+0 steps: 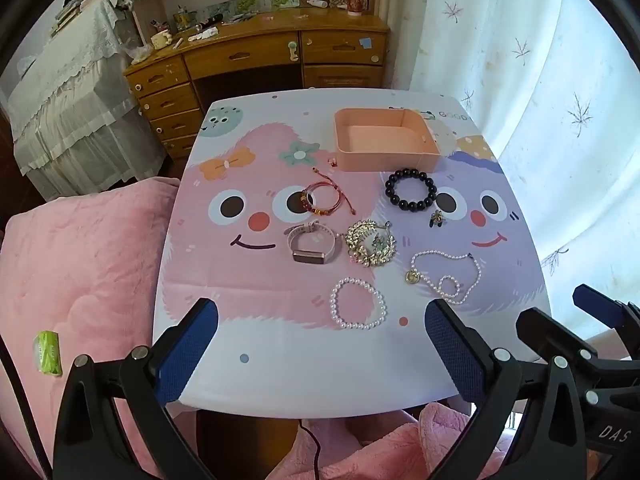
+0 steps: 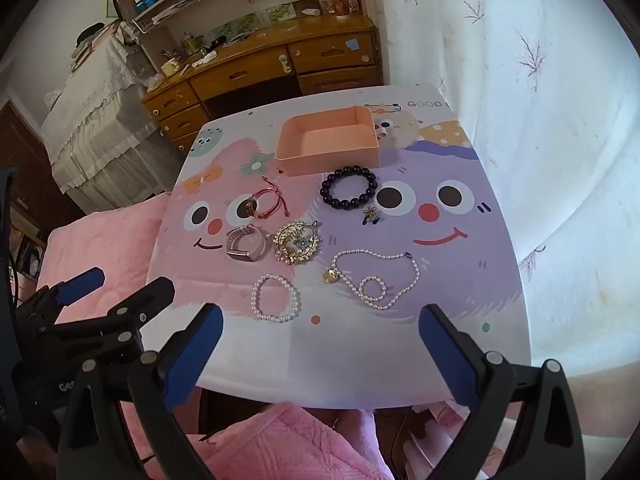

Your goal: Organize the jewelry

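Observation:
An empty pink box (image 1: 384, 142) (image 2: 328, 146) stands at the table's far side. In front of it lie a black bead bracelet (image 1: 411, 189) (image 2: 349, 192), a red string bracelet (image 1: 322, 197) (image 2: 266, 200), a pink watch band (image 1: 311, 242) (image 2: 245, 245), a gold brooch (image 1: 370, 243) (image 2: 297, 242), a small earring (image 1: 436, 218) (image 2: 371, 215), a pearl necklace (image 1: 448, 276) (image 2: 376, 280) and a pearl bracelet (image 1: 357, 309) (image 2: 275, 298). My left gripper (image 1: 322, 344) and right gripper (image 2: 322, 344) are open and empty, above the near edge.
The small table (image 1: 280, 380) has a cartoon cloth. A pink blanket (image 1: 80, 280) lies to the left and below. A wooden desk (image 1: 260, 56) stands behind, a white curtain (image 1: 540, 100) to the right. A tiny red item (image 1: 331, 163) lies by the box.

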`<state>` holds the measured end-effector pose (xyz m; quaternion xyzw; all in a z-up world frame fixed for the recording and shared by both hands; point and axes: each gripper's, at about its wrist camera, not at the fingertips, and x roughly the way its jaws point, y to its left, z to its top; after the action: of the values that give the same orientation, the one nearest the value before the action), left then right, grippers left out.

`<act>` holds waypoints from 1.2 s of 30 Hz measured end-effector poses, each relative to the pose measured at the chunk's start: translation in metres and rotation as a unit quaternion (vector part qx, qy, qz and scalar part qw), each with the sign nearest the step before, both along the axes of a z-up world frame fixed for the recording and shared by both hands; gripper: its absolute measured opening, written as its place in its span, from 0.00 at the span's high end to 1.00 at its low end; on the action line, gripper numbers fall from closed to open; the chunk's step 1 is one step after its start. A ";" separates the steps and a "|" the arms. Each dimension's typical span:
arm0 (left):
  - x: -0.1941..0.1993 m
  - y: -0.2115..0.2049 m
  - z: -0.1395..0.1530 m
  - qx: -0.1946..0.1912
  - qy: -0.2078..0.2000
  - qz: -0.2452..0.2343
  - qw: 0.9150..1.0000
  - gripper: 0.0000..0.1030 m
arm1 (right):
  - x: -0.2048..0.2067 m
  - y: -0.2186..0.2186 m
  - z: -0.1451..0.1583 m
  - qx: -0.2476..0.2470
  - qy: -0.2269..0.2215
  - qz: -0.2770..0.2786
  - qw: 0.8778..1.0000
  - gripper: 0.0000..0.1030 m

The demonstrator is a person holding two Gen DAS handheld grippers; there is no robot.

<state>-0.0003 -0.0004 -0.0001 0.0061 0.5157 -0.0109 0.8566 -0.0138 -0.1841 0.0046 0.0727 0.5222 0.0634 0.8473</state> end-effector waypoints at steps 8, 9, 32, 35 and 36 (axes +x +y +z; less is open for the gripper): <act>0.014 -0.009 0.008 0.000 0.000 -0.007 1.000 0.01 | 0.007 0.002 0.006 -0.007 -0.008 0.000 1.000 0.04; 0.016 -0.007 0.008 0.000 -0.001 -0.008 1.000 0.01 | 0.009 0.001 0.006 -0.006 -0.008 0.000 1.000 0.04; 0.025 0.010 -0.001 0.004 0.000 -0.011 1.000 0.01 | 0.022 0.013 0.004 -0.007 -0.014 0.006 1.000 0.04; 0.024 0.012 -0.002 0.004 0.000 -0.011 1.000 0.01 | 0.023 0.014 0.003 -0.009 -0.013 0.005 1.000 0.04; 0.023 0.012 -0.002 0.003 0.000 -0.012 1.000 0.01 | 0.023 0.012 0.003 -0.009 -0.013 0.006 1.000 0.04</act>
<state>0.0232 0.0120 -0.0022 0.0152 0.5159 -0.0192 0.8563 0.0089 -0.1719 0.0075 0.0616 0.5117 0.0647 0.8545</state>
